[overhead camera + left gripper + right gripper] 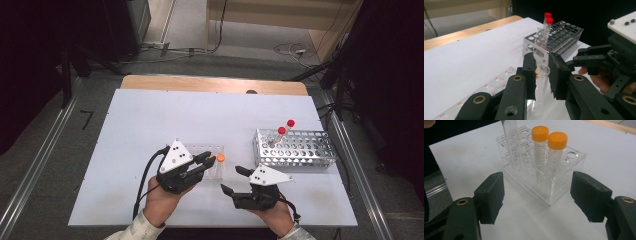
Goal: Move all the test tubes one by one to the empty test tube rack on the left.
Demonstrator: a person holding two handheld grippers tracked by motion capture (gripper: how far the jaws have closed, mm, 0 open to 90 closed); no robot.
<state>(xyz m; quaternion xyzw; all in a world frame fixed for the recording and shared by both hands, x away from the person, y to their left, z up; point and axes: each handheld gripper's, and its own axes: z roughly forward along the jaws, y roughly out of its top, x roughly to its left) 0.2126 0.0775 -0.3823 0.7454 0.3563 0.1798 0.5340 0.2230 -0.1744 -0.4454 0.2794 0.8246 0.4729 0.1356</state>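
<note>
The left tool (541, 72) clamps an uncapped clear tube (539, 92); the right tool (537, 195) gapes wide, empty. Tilted carelessly, the tube could slip out.

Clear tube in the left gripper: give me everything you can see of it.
The clear tube looks like transparent plastic or glass, with a round bottom and an open, uncapped mouth, and seems empty. It stands roughly upright, clamped between the left gripper's pads just below the rim, its lower end hanging free below the jaws. It sits above the white table, beside the clear rack holding two orange-capped tubes.
</note>
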